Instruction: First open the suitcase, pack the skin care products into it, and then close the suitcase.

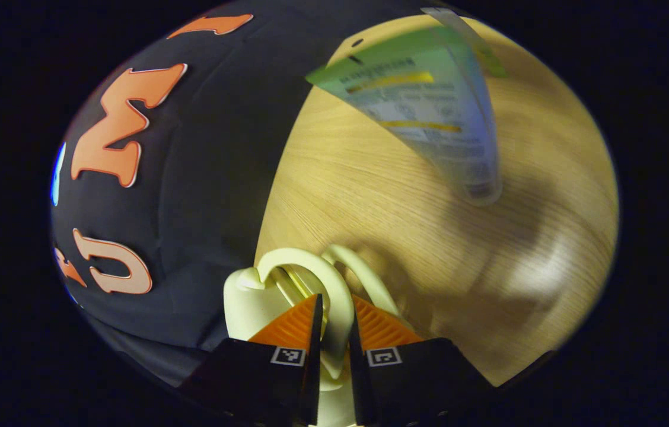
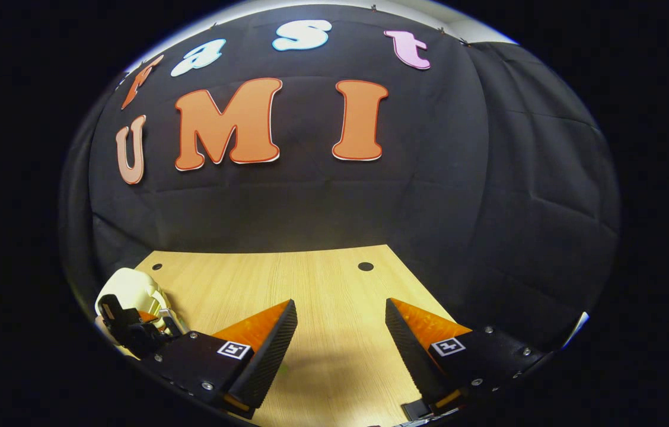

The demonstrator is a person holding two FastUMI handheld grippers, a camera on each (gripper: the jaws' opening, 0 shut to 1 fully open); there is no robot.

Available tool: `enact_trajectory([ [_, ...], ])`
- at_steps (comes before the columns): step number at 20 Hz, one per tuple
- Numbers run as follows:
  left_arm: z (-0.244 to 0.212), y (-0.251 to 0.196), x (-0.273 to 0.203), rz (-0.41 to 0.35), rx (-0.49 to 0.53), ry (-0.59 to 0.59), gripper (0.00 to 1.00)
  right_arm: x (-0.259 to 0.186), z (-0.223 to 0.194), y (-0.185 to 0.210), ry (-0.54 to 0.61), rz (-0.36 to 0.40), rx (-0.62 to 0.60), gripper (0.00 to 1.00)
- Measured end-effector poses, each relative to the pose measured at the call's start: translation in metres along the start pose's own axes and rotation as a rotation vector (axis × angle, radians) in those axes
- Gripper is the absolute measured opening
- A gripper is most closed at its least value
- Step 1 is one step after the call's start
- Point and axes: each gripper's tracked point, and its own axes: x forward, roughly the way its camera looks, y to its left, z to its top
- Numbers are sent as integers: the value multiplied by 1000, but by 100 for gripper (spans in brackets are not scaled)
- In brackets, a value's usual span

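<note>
Left gripper view: our left gripper [image 1: 334, 332] has its two orange fingers [image 1: 287, 326] pinched close together on a pale cream handle loop [image 1: 311, 279] of the cream suitcase [image 1: 248, 302], the loop sitting right between the pads, both pressing it. A second cream loop [image 1: 364, 273] sits just beside the first, on the wooden table [image 1: 370, 196] side. The table runs up and away from the suitcase; beyond the handle, well apart from it, a clear tube with a green and yellow label [image 1: 429, 107] shows blurred, a skin care product by the look, and we cannot tell whether it rests on the table.

Right gripper view: our right gripper [image 2: 340, 332] hangs over the table [image 2: 322, 279] with jaws wide apart, nothing between them. Off to the table's left edge we see the suitcase [image 2: 130, 287], cream and rounded, with the other gripper [image 2: 133, 332] touching it.
</note>
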Motion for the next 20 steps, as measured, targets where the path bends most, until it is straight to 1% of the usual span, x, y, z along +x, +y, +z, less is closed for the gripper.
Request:
enact_trajectory([
  [1, 3, 1, 1, -10, 3, -15, 22, 0, 0, 1, -2, 1, 3, 95],
  [2, 4, 3, 1, -18, 6, -25, 16, -1, 1, 2, -2, 2, 7, 95],
  [3, 5, 7, -7, -34, -26, -27, 10, -1, 0, 5, -3, 7, 10, 95],
  [4, 6, 12, -16, -53, -93, -44, 10, -2, 1, 9, -6, 13, 12, 95],
  [5, 8, 16, -23, -93, -189, -56, 10, -4, 1, 14, -13, 18, 10, 95],
  [7, 17, 30, -41, -171, -424, -127, 10, -7, 4, 22, -25, 19, 1, 95],
  [8, 21, 41, -55, -194, -526, -161, 10, -8, 5, 28, -32, 25, 3, 95],
  [9, 20, 55, -66, -199, -597, -193, 10, -9, 8, 35, -35, 36, 8, 95],
  [10, 16, 69, -77, -218, -686, -227, 10, -8, 8, 44, -32, 45, 13, 95],
  [12, 4, 98, -93, -307, -949, -290, 10, -10, 17, 63, -47, 66, 17, 95],
  [13, -7, 114, -98, -337, -1074, -317, 10, -12, 21, 73, -59, 76, 17, 95],
  [14, -20, 132, -98, -338, -1167, -342, 9, -15, 27, 83, -75, 85, 16, 95],
  [15, -39, 149, -96, -309, -1218, -346, 10, -18, 32, 92, -91, 91, 17, 95],
  [16, -60, 165, -92, -262, -1217, -340, 10, -21, 37, 102, -104, 98, 22, 95],
  [18, -103, 189, -77, -176, -1180, -293, 10, -25, 43, 120, -118, 109, 45, 95],
  [19, -115, 195, -71, -162, -1176, -271, 11, -27, 44, 129, -124, 111, 60, 95],
  [20, -137, 200, -65, -170, -1188, -253, 9, -29, 44, 137, -125, 113, 75, 95],
])
